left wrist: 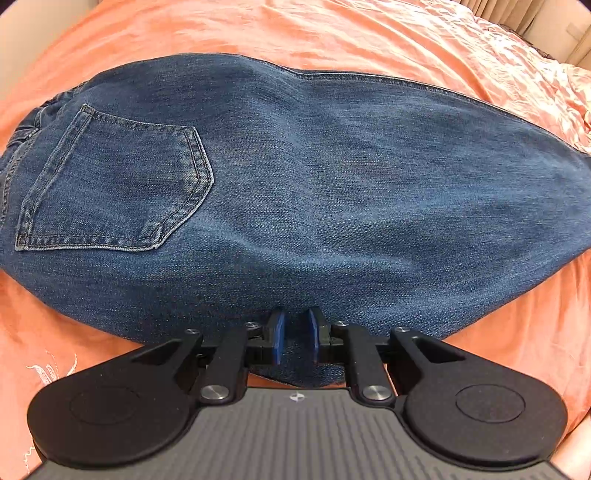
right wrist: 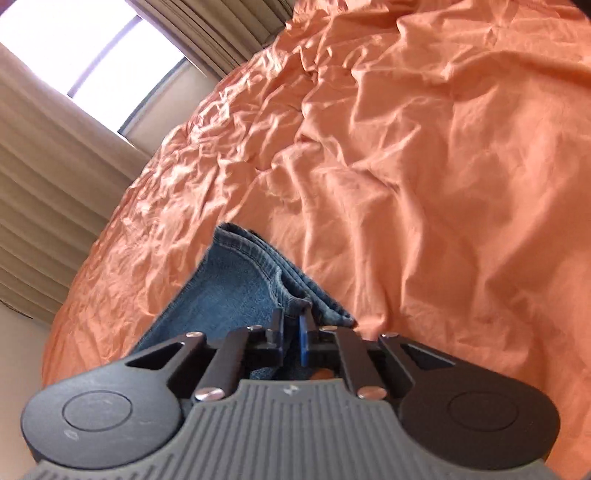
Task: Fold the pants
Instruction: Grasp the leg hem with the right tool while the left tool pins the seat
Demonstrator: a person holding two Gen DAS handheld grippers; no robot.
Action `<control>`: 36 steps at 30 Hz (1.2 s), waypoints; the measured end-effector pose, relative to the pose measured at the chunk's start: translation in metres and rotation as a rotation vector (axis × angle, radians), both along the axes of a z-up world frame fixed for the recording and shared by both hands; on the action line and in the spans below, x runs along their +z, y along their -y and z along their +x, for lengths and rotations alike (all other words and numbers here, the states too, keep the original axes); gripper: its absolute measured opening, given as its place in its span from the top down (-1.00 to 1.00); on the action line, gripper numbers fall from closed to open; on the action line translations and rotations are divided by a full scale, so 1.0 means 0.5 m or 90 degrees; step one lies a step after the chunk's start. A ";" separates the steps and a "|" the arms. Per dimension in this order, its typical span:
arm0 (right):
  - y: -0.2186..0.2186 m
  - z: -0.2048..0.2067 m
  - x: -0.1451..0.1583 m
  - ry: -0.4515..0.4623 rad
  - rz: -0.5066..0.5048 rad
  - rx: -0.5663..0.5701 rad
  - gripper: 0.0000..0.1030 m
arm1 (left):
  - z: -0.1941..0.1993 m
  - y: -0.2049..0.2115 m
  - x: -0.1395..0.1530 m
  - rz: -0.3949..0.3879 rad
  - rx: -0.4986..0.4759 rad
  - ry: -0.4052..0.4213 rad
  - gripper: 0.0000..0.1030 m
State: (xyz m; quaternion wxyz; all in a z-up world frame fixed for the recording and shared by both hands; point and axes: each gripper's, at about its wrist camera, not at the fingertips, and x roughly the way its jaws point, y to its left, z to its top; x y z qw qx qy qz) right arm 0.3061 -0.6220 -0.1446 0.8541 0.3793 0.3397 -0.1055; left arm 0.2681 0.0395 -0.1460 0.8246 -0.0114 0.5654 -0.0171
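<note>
In the left wrist view, blue jeans (left wrist: 295,192) are seen spread flat across an orange bedsheet (left wrist: 332,33), filling most of the frame. A back pocket (left wrist: 114,184) is found at the left, with the waistband bunched at the far left edge. Toward the right, the denim narrows along a stitched seam. At the bottom centre, the left gripper (left wrist: 295,334) is held nearly closed, its blue pads (left wrist: 277,338) pinched on the near edge of the jeans, a fold of denim being caught between them.

In the right wrist view, a curtain (right wrist: 48,177) and a bright window (right wrist: 74,48) are seen at the left. At the centre, the hem end of the jeans (right wrist: 236,280) is shown doubled over, its stitched edges stacked. The right gripper (right wrist: 293,328) is clamped on this hem, the fingers being drawn tightly together with the cloth between them. The crumpled bedsheet (right wrist: 443,166) is spread over the rest of the frame to the right.
</note>
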 end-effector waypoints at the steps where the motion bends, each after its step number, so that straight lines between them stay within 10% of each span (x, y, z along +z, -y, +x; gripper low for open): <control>1: 0.000 -0.005 0.009 0.005 -0.016 0.003 1.00 | 0.001 0.002 -0.002 0.005 -0.003 0.001 0.62; 9: -0.004 0.013 -0.050 -0.050 -0.049 0.013 0.99 | 0.011 -0.006 -0.002 0.014 -0.016 0.004 0.59; 13: -0.004 -0.013 -0.028 -0.038 -0.048 0.022 0.57 | -0.006 -0.012 0.030 -0.001 -0.021 0.027 0.54; 19: 0.005 -0.039 -0.064 -0.037 0.102 0.023 0.27 | 0.018 0.017 0.081 0.006 -0.073 0.048 0.54; 29: 0.032 -0.026 -0.158 0.010 0.254 -0.075 0.38 | 0.143 0.158 0.172 -0.028 -0.183 0.085 0.51; 36: 0.038 -0.016 -0.122 0.044 0.210 -0.049 0.82 | 0.230 0.321 0.108 -0.054 -0.275 0.070 0.51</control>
